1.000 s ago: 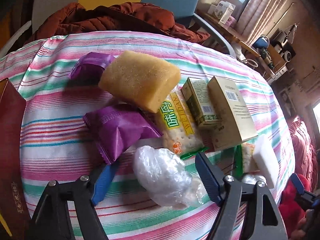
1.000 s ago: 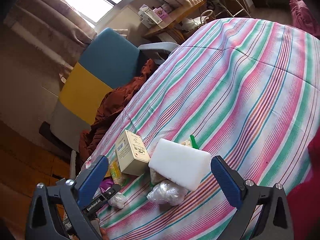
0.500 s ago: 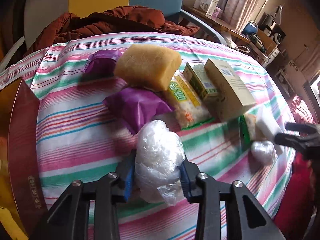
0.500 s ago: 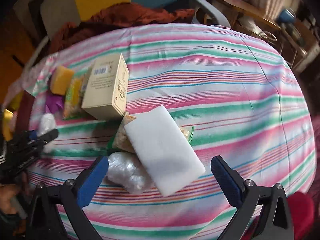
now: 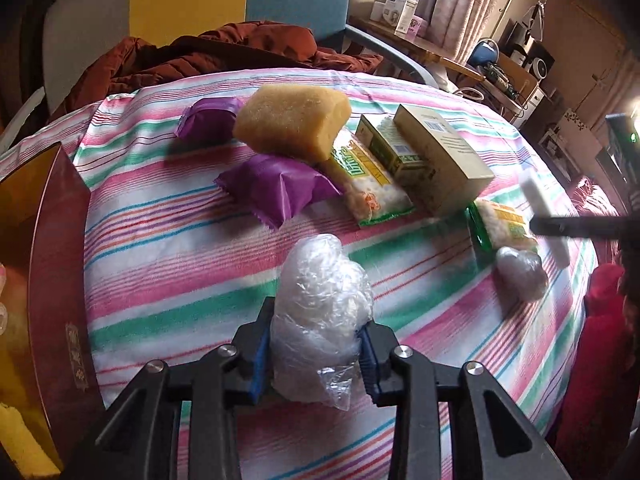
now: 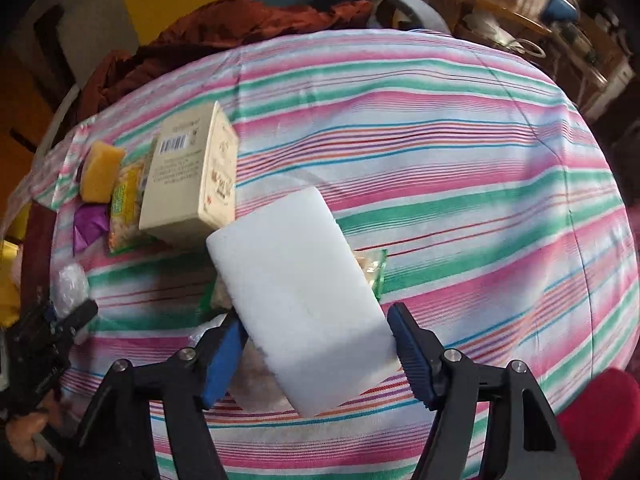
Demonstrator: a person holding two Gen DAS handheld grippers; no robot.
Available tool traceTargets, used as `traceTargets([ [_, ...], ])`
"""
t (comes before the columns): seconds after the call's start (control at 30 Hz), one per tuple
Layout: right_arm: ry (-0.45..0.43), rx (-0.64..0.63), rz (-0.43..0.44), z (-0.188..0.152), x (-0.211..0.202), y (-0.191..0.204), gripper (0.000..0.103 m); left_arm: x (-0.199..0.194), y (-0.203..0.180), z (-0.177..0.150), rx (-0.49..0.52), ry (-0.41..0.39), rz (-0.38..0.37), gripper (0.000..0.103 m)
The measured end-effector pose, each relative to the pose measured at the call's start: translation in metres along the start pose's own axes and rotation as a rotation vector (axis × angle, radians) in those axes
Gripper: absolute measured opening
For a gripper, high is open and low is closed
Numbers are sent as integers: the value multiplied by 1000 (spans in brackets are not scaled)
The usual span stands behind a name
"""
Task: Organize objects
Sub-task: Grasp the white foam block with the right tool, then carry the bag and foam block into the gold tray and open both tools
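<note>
Two claws work over the striped cloth-covered worktop point(image 5: 168, 240). The left claw point(image 5: 316, 354) is clamped on a crinkled clear plastic bundle point(image 5: 320, 312) at the near edge. The right claw point(image 6: 316, 354) has its blue pads apart on either side of a white rectangular foam block point(image 6: 296, 292), which lies tilted on a green-edged cracker packet point(image 6: 374, 270), right of a beige cardboard box point(image 6: 188, 184).

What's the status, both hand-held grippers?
Left hand-held gripper shut on clear plastic bundle. Right hand-held gripper open, pads astride white foam block, contact unclear. Cracker pack lies under the block.
</note>
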State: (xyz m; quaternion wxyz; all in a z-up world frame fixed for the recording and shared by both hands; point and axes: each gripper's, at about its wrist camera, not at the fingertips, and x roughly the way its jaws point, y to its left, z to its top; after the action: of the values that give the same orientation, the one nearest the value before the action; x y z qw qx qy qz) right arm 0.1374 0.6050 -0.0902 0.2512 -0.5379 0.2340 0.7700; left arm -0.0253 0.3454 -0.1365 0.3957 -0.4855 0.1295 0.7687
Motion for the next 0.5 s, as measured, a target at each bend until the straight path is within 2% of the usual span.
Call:
traceTargets([
  [0.2,-120,50,87,-15,-34,13,71,-11,1,-14,11,-28,-14,35],
  [0.5,-182,-5,221,-33,-48,80,71,-58,-3,-25,27,-103,-17,35],
])
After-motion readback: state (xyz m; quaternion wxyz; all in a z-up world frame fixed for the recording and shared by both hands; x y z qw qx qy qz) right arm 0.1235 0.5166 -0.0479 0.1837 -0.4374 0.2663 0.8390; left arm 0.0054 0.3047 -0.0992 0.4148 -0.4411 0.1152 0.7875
